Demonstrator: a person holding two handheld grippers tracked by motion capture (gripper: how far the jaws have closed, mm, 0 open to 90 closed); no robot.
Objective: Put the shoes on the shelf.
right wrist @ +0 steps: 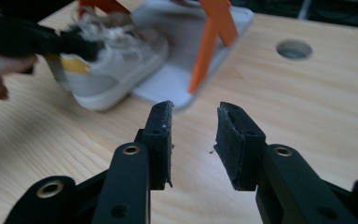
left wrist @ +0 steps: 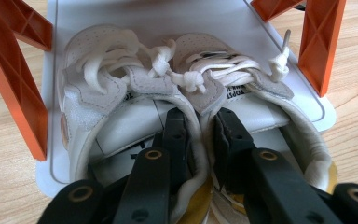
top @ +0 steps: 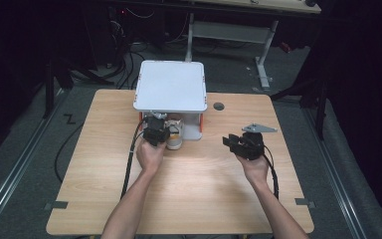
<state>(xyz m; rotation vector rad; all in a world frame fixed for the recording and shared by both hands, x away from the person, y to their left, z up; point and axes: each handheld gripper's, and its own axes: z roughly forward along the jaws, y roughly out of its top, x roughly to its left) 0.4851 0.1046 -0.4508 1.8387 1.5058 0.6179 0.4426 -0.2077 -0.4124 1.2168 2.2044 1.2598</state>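
Note:
A pair of white lace-up sneakers (left wrist: pixel 98 88) sits side by side on the white bottom plate (left wrist: pixel 168 18) of a small rack, heels toward me. My left gripper (left wrist: pixel 200 121) is shut on the two inner heel walls, pinching them together. In the high view the left gripper (top: pixel 155 133) is at the rack's front edge, with the sneakers (top: pixel 175 135) sticking out from under the white top shelf (top: pixel 170 85). My right gripper (top: pixel 230 143) hovers over bare table to the right, open and holding nothing. The right gripper (right wrist: pixel 193 116) points toward the sneakers (right wrist: pixel 116 60) and the left gripper (right wrist: pixel 32 39).
Orange legs (left wrist: pixel 9 79) (left wrist: pixel 321 42) stand at both sides of the bottom plate and hem in the shoes. A round hole (top: pixel 219 106) is in the wooden table (top: pixel 204 189) right of the rack. Cables trail back from both grippers.

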